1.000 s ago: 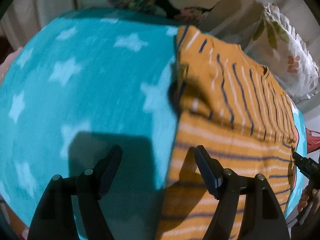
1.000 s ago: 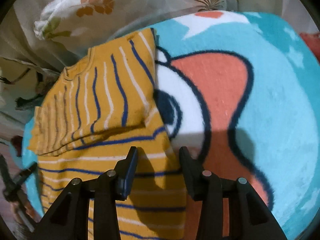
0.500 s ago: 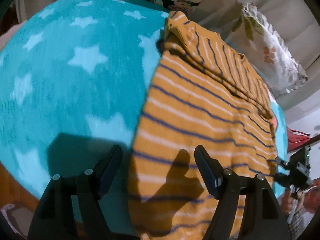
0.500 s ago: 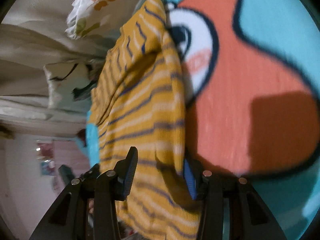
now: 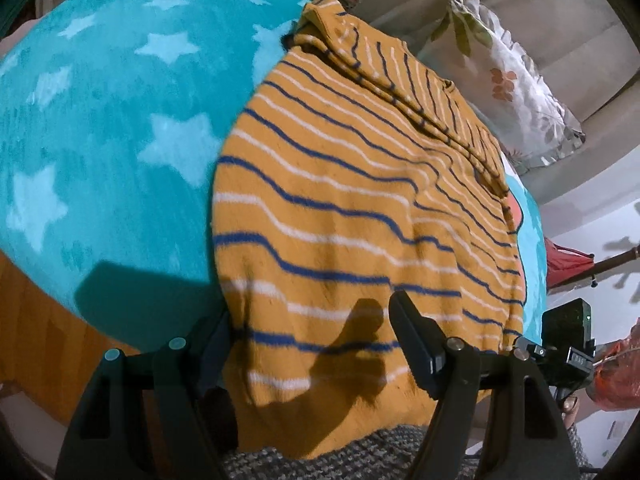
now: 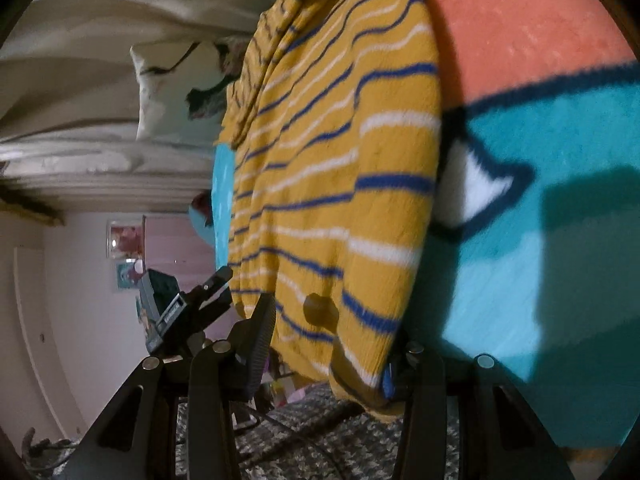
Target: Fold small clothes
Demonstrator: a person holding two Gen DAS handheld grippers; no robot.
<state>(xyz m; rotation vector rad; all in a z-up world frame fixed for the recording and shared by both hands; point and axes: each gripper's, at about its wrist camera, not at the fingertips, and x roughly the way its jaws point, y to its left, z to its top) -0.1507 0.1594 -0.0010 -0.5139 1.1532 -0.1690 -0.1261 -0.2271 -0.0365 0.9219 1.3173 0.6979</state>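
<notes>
Starred blanket (image 5: 100, 128) lies bare left of sweater (image 5: 360, 208); pillow (image 5: 504, 80) crowds behind.

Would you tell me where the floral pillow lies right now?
In the left wrist view the floral pillow lies upper right, just beyond the striped sweater.

My left hand-held gripper (image 5: 310, 338) sits at the near edge of the bed, its jaws astride the near hem of the sweater (image 5: 360, 208), which lies on the blanket (image 5: 100, 120) and hangs over that edge. My right hand-held gripper (image 6: 332, 344) is at the same hem, toward the sweater's right corner. Behind the sweater, at the far edge, a pillow (image 5: 508, 80) leans against the bedding.
</notes>
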